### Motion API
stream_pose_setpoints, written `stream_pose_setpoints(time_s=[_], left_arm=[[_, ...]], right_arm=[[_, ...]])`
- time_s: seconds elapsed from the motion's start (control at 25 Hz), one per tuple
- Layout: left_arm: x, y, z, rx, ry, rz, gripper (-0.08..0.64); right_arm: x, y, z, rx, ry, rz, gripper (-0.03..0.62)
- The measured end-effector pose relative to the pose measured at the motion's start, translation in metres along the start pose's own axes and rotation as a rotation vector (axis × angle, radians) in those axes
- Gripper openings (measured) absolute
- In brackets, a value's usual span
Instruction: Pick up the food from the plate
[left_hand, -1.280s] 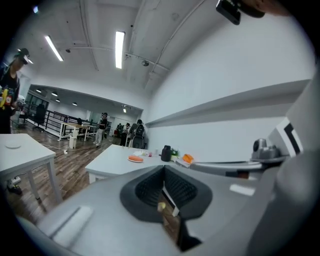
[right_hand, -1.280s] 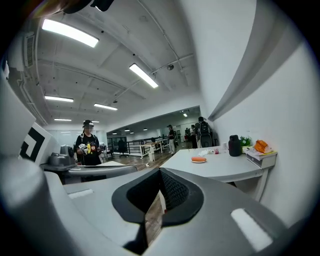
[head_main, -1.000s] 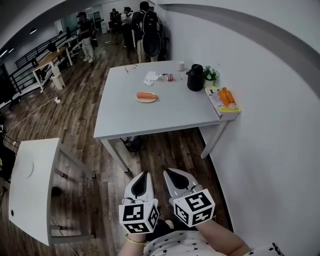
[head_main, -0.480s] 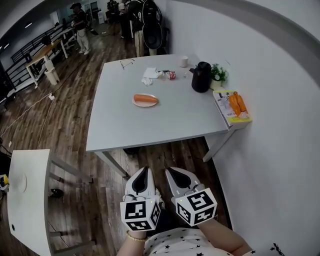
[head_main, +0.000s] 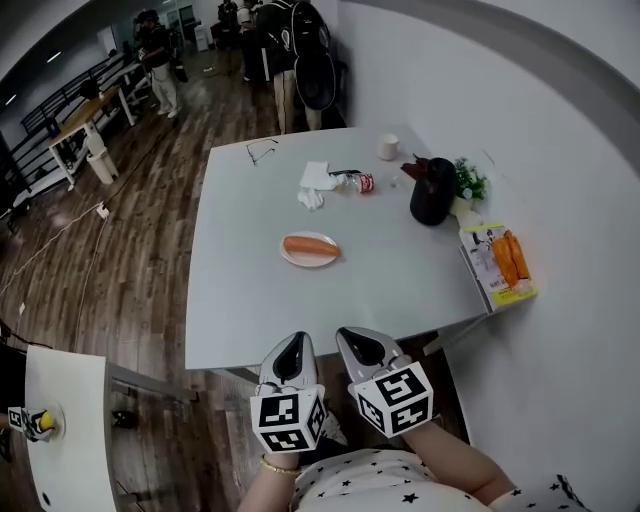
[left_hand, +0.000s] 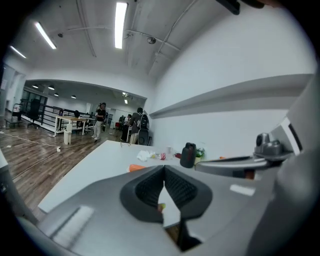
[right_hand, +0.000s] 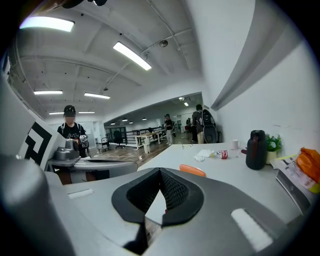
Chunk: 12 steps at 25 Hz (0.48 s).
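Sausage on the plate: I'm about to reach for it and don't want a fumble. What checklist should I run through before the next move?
1. Sausage lying whole on the plate: ok.
2. Table bare between the grippers and the plate: ok.
3. Left gripper jaws apart for a grasp: not ok, shut and empty.
4. Right gripper jaws apart for a grasp: not ok, shut and empty.
5. Grippers over the plate: not ok, both are at the table's near edge, short of it.
6. Tissue, can and jug apart from the plate: ok.
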<state>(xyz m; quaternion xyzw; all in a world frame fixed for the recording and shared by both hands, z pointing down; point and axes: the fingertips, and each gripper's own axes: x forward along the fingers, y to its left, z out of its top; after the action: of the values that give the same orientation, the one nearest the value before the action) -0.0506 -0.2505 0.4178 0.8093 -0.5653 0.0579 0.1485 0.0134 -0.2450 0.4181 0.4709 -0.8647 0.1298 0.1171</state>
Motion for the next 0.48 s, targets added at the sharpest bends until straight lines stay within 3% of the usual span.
stream_pose_setpoints(time_s=[0.12,0.48], left_arm=[[0.03,0.019,0.003,0.007,0.014,-0.009,0.008],[0.107,0.057,0.003,-0.024,0.049,0.022,0.008]], right_arm=[[0.04,-0.01,0.001,-0.024,0.031,0.031,-0.005],[0.117,-0.066,0.007,-0.043,0.085,0.016,-0.005]])
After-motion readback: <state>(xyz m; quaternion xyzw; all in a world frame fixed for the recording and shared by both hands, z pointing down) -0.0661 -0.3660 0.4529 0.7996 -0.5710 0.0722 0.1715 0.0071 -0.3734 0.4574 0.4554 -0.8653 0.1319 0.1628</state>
